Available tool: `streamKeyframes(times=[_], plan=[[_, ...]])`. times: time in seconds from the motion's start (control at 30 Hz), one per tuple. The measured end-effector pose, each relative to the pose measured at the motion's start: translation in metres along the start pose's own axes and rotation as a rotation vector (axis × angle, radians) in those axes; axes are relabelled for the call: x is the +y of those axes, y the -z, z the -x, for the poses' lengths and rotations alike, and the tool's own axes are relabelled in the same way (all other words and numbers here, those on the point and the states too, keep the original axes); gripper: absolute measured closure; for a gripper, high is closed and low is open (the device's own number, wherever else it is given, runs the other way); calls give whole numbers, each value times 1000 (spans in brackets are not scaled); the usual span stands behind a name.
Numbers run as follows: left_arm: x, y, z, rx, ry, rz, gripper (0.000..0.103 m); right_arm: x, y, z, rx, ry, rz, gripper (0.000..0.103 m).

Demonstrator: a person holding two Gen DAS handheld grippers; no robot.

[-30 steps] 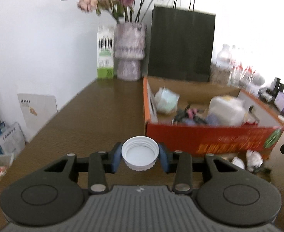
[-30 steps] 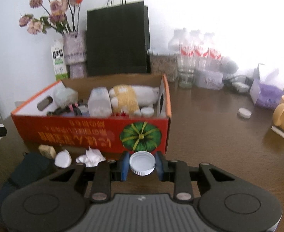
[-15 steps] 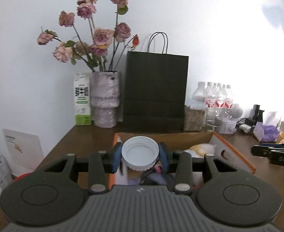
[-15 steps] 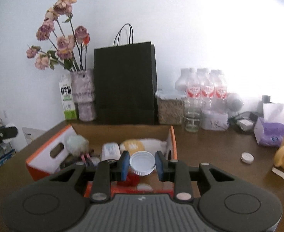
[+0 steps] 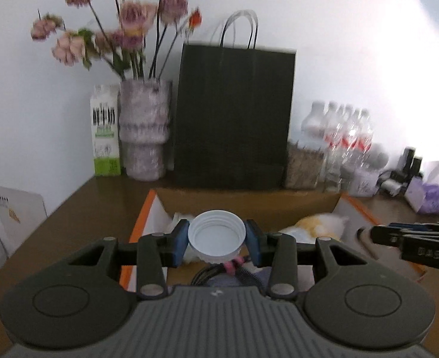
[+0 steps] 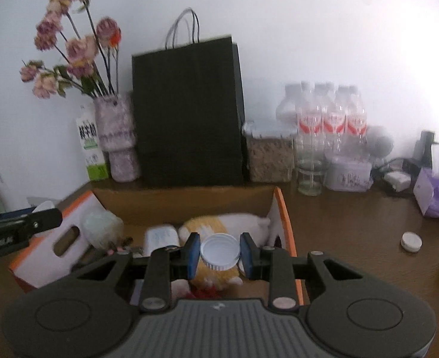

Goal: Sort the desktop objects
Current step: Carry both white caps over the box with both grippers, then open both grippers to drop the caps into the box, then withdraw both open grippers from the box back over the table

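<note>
A: What does the left gripper [image 5: 217, 243] hold?
B: A wide white cap [image 5: 217, 240], round, threaded inside — the blue pads clamp it over the cardboard box [image 5: 249, 204].
A: And the right gripper [image 6: 219, 255]?
B: It is clamped on a smaller white cap [image 6: 219, 251], ribbed at the edge — above the soft plush toy [image 6: 237, 223] in the same box.

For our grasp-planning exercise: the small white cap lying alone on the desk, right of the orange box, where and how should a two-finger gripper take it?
Grip the small white cap across its round side wall, coming down from above. It lies flat on the desk, low and disc-like, so only its rim gives opposing faces; nothing crowds it. Both grippers already hold caps, so one must release first.
</note>
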State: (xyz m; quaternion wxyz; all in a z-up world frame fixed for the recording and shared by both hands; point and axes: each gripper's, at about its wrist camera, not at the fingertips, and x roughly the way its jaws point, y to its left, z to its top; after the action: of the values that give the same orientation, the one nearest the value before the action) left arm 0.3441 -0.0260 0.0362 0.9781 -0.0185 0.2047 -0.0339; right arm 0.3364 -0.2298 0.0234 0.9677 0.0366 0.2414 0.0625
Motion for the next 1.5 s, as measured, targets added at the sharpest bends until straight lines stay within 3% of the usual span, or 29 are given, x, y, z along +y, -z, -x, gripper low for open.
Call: streamKeyframes(times=[0.17, 0.67, 0.73, 0.83, 0.87, 0.9, 1.03, 1.5], plan=[[8, 15, -21, 70, 9, -9, 62, -5, 12, -21, 58, -12, -5, 75], [1, 27, -30, 91, 6, -50, 59, 2, 25, -29, 96, -38, 44, 73], [0, 27, -27, 82, 0, -56, 38, 3, 25, -26, 88, -40, 43, 63], [-2, 26, -19, 43, -12, -64, 12, 5, 23, -17, 47, -44, 42, 17], [-3, 25, -15, 29, -9, -66, 8, 6, 22, -13, 25, -37, 48, 10], [-3, 23, -12, 16, -7, -65, 0, 6, 21, -9, 4, -34, 50, 9], [-5, 20, -3, -18, -11, -58, 0, 5, 16, 3, -32, -35, 40, 0], [-7, 14, 9, -37, -21, -50, 0, 10, 10, 14, -44, -23, 56, 0]])
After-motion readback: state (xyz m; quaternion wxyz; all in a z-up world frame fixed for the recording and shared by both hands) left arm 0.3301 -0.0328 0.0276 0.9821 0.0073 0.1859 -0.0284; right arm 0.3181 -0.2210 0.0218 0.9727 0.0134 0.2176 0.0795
